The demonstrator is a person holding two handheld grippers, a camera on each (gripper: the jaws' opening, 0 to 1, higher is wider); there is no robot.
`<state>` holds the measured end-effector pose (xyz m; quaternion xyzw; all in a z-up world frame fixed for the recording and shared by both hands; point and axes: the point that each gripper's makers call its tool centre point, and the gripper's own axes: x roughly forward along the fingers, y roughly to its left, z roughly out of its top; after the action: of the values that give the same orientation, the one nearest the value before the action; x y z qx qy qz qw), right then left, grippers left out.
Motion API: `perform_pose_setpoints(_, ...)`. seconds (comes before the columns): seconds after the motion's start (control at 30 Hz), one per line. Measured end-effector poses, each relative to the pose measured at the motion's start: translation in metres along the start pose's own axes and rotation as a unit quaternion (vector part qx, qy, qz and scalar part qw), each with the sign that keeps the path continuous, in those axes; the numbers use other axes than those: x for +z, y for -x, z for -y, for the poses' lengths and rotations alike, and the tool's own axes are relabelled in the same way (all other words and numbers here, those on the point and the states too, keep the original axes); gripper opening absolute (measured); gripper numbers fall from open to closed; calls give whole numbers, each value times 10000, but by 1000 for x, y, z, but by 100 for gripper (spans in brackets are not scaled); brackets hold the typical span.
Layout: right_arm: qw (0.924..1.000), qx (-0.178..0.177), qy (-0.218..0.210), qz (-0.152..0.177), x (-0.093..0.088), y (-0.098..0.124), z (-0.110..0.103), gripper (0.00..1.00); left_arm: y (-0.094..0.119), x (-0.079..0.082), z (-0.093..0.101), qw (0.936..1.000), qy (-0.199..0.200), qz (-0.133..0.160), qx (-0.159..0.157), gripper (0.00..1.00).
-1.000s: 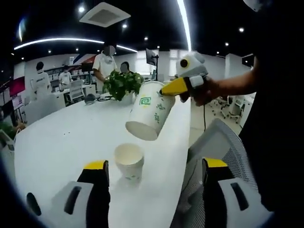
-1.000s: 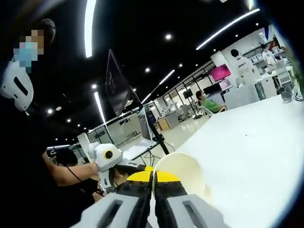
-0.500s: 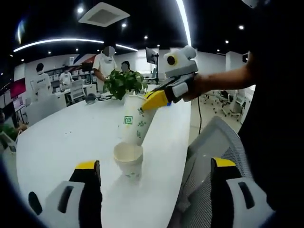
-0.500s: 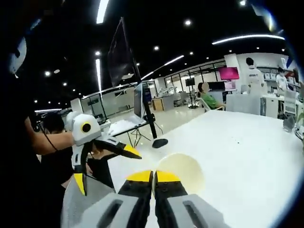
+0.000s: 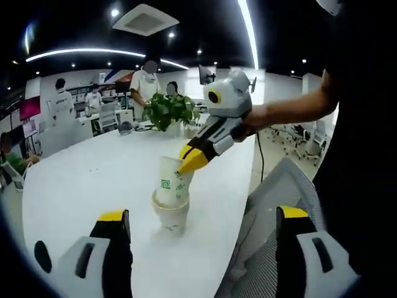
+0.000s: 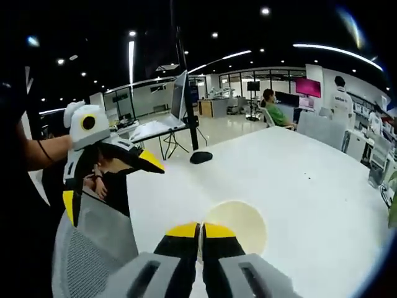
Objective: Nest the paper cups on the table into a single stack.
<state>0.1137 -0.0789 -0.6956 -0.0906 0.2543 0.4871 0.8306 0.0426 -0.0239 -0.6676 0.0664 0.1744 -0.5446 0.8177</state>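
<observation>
Two nested cups (image 5: 172,198) in the left gripper view, right gripper (image 5: 191,161) pinching the upper cup's rim, left gripper (image 5: 201,226) spread.

Two white paper cups, both mouth-up. Lower white paper cup (image 5: 170,214) stands upright on the white worktop (image 5: 87,180), ahead of and between the left gripper's (image 5: 201,217) wide-apart jaws. Upper white paper cup with green logo (image 5: 172,184) sits partly nested in it, tilted slightly, its rim pinched by the right gripper's (image 5: 188,162) closed yellow tips. In the right gripper view its open cream mouth (image 6: 239,225) lies just beyond the right gripper's tips.
</observation>
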Motion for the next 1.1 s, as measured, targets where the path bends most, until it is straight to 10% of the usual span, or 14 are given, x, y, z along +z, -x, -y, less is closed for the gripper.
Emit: perform_pose_setpoints(1.1,9964,334,-490,-603,-37,-52,-9,3,5,-5,-7,9999,71,-33,126,94)
